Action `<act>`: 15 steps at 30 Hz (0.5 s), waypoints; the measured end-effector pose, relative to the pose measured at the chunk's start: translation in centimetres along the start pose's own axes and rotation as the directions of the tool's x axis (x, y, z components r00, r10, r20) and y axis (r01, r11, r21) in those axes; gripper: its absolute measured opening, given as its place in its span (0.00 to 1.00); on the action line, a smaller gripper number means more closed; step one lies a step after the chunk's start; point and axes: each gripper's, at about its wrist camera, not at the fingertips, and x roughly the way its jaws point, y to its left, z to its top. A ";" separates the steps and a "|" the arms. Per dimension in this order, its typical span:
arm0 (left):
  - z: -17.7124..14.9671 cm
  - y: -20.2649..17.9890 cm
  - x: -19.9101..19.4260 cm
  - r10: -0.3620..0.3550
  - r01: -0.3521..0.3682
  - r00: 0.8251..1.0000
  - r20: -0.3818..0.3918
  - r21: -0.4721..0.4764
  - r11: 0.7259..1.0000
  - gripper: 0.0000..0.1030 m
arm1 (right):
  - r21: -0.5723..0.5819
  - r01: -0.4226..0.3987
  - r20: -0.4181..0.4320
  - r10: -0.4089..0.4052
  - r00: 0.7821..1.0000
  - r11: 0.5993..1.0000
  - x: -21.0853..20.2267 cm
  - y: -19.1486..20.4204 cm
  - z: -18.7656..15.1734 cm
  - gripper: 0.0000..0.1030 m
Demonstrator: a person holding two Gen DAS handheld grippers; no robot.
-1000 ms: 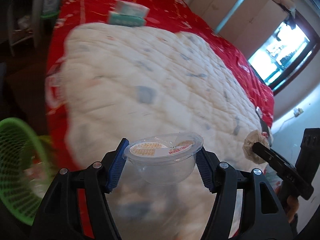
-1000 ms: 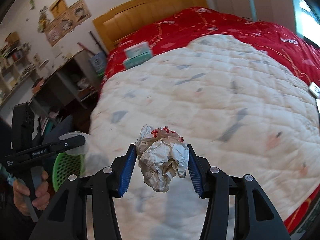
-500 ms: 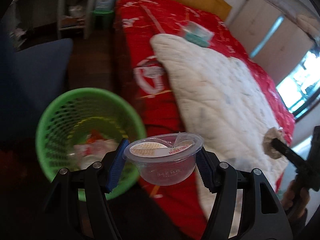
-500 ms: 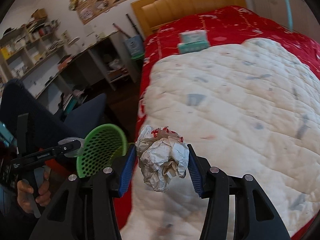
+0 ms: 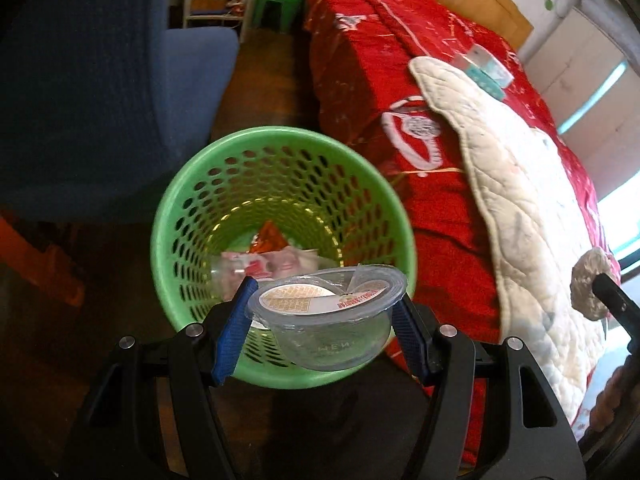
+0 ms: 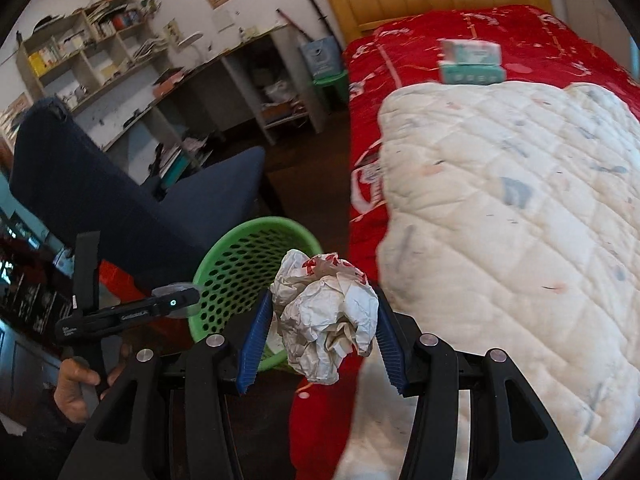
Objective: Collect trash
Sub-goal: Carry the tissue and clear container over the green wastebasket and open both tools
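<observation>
**Both grippers loaded at the basket**

Left gripper (image 5: 322, 330) pinches a clear plastic cup (image 5: 326, 316) by its sides, peeled lid film on top; cup sits over the near rim of the green mesh basket (image 5: 188, 208). Basket stands on the floor between the blue chair (image 5: 100, 92) and the red-covered bed (image 5: 360, 80), wrappers in its bottom. Right gripper (image 6: 320, 330) clamps a crumpled paper ball (image 6: 326, 316), just beside the basket, near the bed's edge and the white quilt (image 6: 520, 200).
</observation>
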 end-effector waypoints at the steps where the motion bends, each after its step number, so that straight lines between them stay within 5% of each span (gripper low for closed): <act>1: 0.1 0.4 0.1 0.001 -0.001 1.000 -0.004 -0.007 1.000 0.62 | -0.007 -0.006 -0.008 0.006 1.000 1.000 0.4 0.4 0.1 0.47; 15: -0.7 3.9 0.5 0.000 -0.003 1.000 -0.030 -0.083 0.997 0.69 | -0.049 -0.071 -0.081 0.066 0.994 0.996 5.3 4.6 1.0 0.48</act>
